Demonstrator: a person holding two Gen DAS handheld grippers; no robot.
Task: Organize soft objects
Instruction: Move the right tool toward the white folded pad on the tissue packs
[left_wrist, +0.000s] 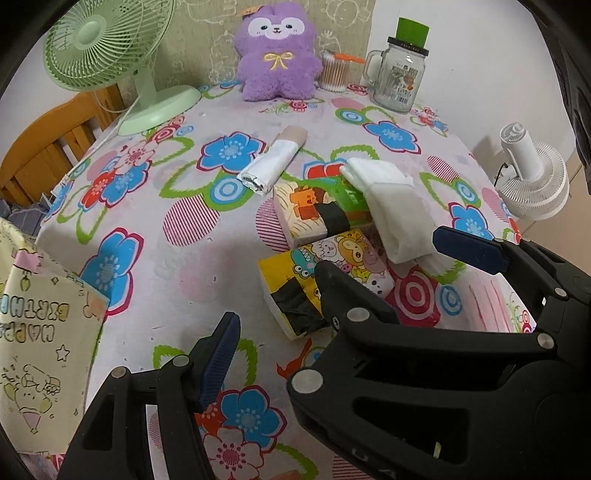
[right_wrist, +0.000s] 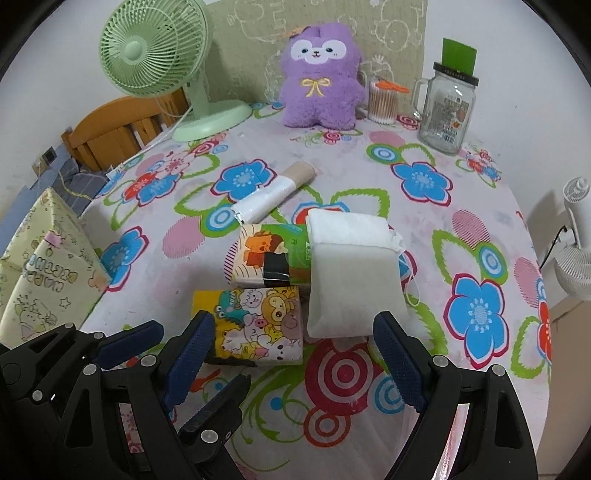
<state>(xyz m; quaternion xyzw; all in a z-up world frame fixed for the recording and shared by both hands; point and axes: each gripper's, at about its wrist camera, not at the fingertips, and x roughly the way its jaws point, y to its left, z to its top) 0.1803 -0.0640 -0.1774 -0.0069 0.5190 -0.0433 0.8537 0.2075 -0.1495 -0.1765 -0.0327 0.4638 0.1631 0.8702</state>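
Observation:
Two tissue packs lie mid-table: a yellow cartoon-animal pack (left_wrist: 291, 291) (right_wrist: 258, 325) and an orange-and-green pack (left_wrist: 314, 214) (right_wrist: 266, 258) behind it. A white drawstring pouch (left_wrist: 395, 214) (right_wrist: 351, 273) rests across both. A roll of white bags (left_wrist: 269, 166) (right_wrist: 269, 195) lies farther back, and a purple plush (left_wrist: 277, 55) (right_wrist: 319, 77) sits at the rear. My right gripper (right_wrist: 293, 321) (left_wrist: 388, 254) is open, its pads flanking the near ends of the animal pack and pouch, gripping nothing. My left gripper (left_wrist: 295, 350) (right_wrist: 199, 354) hangs open and empty left of it; the right gripper hides its right finger.
A yellow birthday gift bag (left_wrist: 40, 332) (right_wrist: 44, 266) stands at the table's left edge. At the back are a green fan (left_wrist: 107, 40), a cotton-swab tub (left_wrist: 334, 74) and a glass jar mug (left_wrist: 399, 77). A white fan (left_wrist: 532, 181) sits off the right edge.

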